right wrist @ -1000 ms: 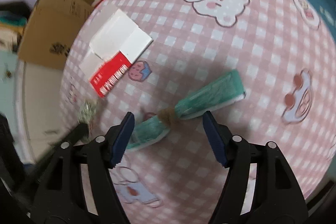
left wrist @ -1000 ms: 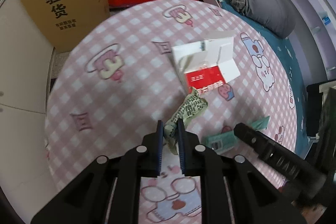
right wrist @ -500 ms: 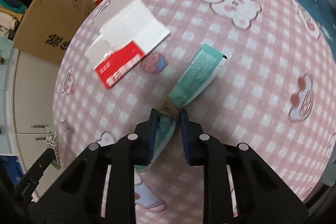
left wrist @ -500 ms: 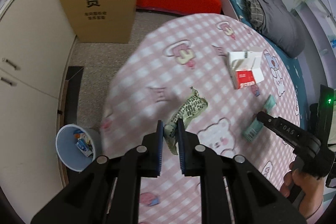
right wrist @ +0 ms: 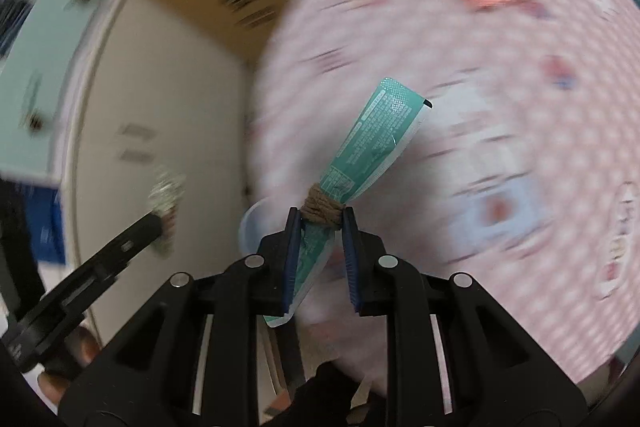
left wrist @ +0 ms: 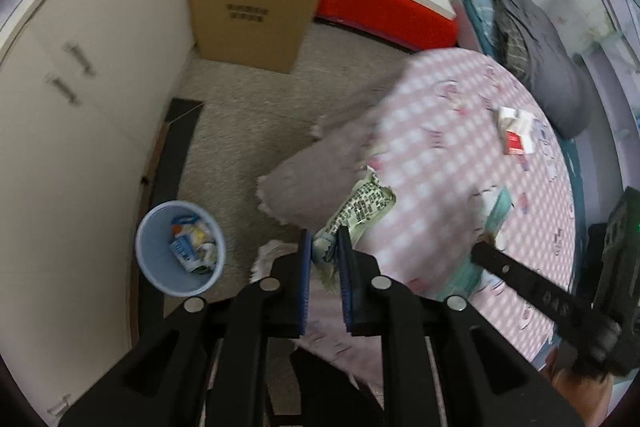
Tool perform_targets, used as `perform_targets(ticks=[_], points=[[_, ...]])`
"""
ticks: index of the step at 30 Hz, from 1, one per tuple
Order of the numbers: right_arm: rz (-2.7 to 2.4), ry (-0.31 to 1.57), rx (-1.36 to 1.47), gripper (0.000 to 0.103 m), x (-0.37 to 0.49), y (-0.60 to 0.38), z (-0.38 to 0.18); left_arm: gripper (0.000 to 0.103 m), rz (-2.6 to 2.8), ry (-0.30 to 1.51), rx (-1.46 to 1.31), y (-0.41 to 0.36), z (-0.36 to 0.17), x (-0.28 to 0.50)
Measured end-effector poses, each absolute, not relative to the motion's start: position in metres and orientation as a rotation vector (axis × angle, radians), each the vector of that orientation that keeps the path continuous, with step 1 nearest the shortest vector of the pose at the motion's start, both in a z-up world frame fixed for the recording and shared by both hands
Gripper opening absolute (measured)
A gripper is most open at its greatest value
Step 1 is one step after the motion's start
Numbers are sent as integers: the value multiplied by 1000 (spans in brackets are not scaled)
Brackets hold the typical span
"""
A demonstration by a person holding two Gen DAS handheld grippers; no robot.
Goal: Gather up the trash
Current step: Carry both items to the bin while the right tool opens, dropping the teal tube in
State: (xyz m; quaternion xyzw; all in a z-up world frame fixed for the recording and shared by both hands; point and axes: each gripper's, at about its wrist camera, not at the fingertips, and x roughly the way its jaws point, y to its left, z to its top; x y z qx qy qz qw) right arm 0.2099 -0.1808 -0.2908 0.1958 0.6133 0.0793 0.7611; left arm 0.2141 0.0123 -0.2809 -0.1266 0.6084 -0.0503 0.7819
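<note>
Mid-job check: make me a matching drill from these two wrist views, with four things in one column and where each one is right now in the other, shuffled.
Things:
1. crumpled wrapper
2. teal packet
3. red-and-white box
4. blue bin

Places:
A. on the floor
B. in the right gripper
C. lying on the pink tablecloth
D. in the left gripper

Pairs: 1-D, 2-B, 3-C, 4-A

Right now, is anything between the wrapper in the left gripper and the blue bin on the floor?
Nothing visible is. The left gripper holds the crumpled wrapper past the table edge; the blue bin stands open below and to its left, with only bare floor around it.
</note>
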Motion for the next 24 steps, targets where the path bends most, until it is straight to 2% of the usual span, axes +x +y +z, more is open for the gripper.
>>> perform_targets(ticks=[7,12,13,14,15,16,24], points=[[434,1365,286,21,183,-29,-284,12,28,1292,-339,120,-274,171],[528,1361,205,21,168,44,-281,12,137,1275,-377,193,-269,140],[533,1352,199,24,168,56,-281,12,151,1272,-383,202,-268,136],[528,1345,197,32,167,61,-281,12,168,1267,-390,214,-266,130],[520,1341,198,46,169,68,-283,12,182,1262,-396,226,-265,125],[498,1341,197,68,170,71,-285,12,191,1260,-399,231,-263,122],[452,1322,197,68,166,72,-275,12,199,1267,-417,256,-261,108]])
